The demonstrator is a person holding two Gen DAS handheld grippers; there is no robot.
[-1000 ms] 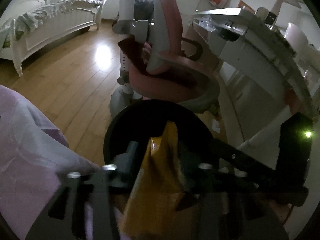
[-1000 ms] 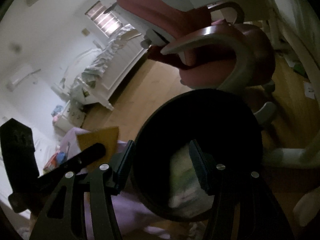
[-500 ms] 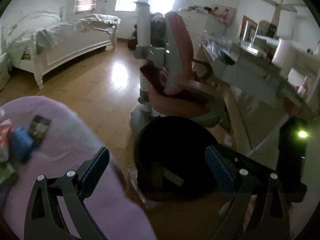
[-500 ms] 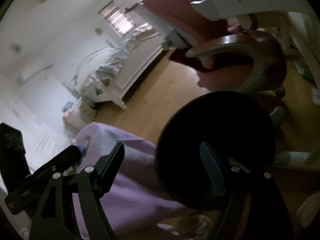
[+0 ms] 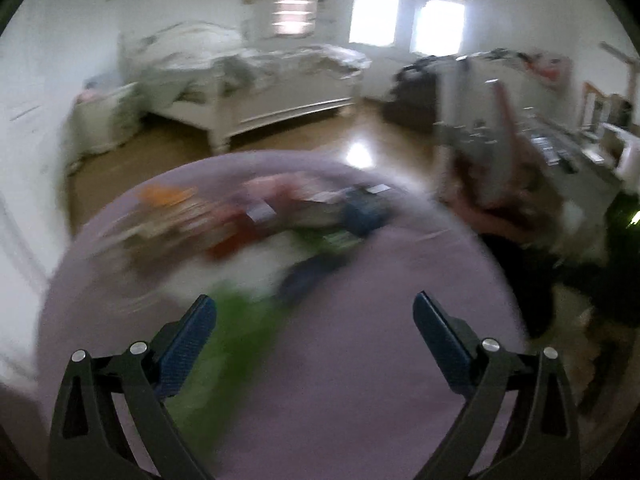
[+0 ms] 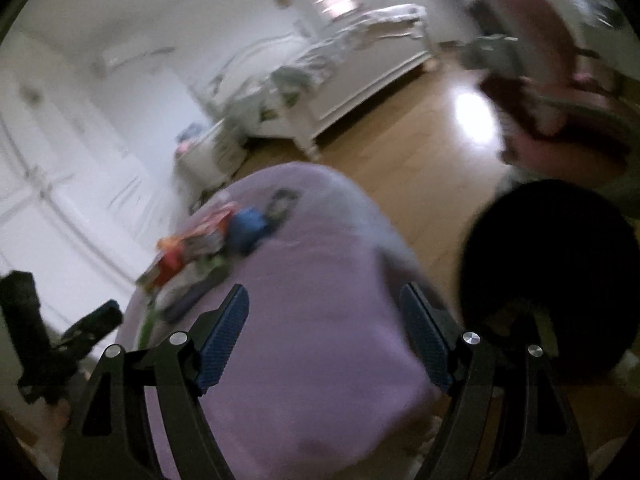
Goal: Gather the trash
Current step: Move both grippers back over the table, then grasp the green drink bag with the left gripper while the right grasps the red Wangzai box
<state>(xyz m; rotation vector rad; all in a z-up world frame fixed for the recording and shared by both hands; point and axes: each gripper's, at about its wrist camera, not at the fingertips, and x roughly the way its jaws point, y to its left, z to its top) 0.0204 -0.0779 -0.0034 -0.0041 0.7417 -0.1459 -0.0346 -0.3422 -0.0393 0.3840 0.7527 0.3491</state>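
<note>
Fingers (image 5: 436,332) over blurred, unreadable wrappers (image 5: 248,220)

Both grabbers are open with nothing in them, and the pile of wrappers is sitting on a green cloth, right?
Nearly. The left gripper and right gripper are open and empty, their jaws having just been opening. But the cloth under the pile of wrappers is purple, not green. The left wrist view shows it, blurred; only a green wrapper lies on it.

You are in a home bedroom: white bed (image 5: 256,92) with rumpled bedding, wood floor (image 6: 420,128), windows (image 5: 412,12), pink chair (image 6: 560,92) (blurred), wardrobe doors (image 6: 60,184).
</note>
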